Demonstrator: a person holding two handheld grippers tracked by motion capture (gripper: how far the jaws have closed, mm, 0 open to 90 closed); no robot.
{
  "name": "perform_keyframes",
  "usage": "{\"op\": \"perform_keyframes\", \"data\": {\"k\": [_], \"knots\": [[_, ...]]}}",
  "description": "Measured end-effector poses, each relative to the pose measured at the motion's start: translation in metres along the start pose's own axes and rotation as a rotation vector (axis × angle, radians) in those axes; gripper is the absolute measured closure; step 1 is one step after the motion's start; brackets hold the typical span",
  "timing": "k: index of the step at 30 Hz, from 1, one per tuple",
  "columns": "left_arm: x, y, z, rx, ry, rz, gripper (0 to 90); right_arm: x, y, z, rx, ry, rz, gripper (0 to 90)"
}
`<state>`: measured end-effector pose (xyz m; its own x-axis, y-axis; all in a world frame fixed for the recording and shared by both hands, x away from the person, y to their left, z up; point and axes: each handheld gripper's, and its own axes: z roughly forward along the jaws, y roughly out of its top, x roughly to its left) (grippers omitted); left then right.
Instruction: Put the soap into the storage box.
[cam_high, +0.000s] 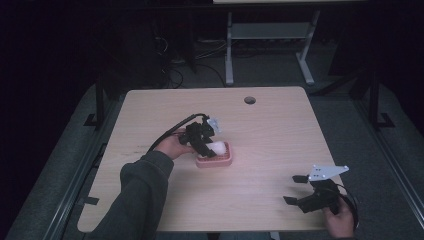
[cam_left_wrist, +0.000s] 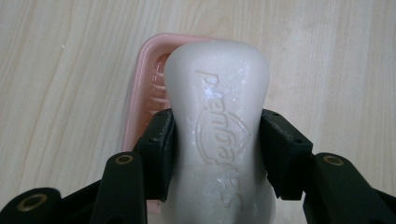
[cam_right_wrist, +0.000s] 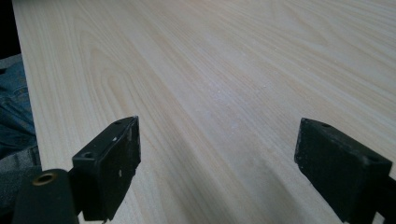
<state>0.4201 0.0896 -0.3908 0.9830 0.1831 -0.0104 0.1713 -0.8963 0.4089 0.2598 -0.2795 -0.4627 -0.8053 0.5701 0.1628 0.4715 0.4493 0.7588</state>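
Left gripper (cam_high: 209, 146) pinching a white soap bar (cam_left_wrist: 218, 135) at its waist between both jaws (embossed lettering visible), bar over the pink soap dish (cam_left_wrist: 144, 88) at table (cam_high: 270, 140) centre, right gripper (cam_high: 296, 189) at five o'clock, jaws spread, nothing between them.

R gripper (cam_right_wrist: 217, 154) jaws wide apart, nothing btwn them; bare wood table (cam_right_wrist: 224, 70) ahead; denim (cam_right_wrist: 14, 116) at far left.

Pale wood-grain table (cam_high: 260, 145), round hole near far edge, pink soap dish (cam_high: 222, 160) resting mid-table
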Motion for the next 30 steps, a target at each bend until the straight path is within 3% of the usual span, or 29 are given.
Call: {"op": "perform_keyframes", "data": {"k": [16, 30], "knots": [[0.009, 0.001, 0.013, 0.015, -0.009, -0.025, 49.1, 0.0, 0.0, 0.0, 0.001, 0.003, -0.002, 14.1], [0.014, 0.002, 0.026, 0.046, -0.01, -0.022, 49.1, -0.001, 0.0, 0.001, 0.001, 0.007, -0.011, 14.1]]}}
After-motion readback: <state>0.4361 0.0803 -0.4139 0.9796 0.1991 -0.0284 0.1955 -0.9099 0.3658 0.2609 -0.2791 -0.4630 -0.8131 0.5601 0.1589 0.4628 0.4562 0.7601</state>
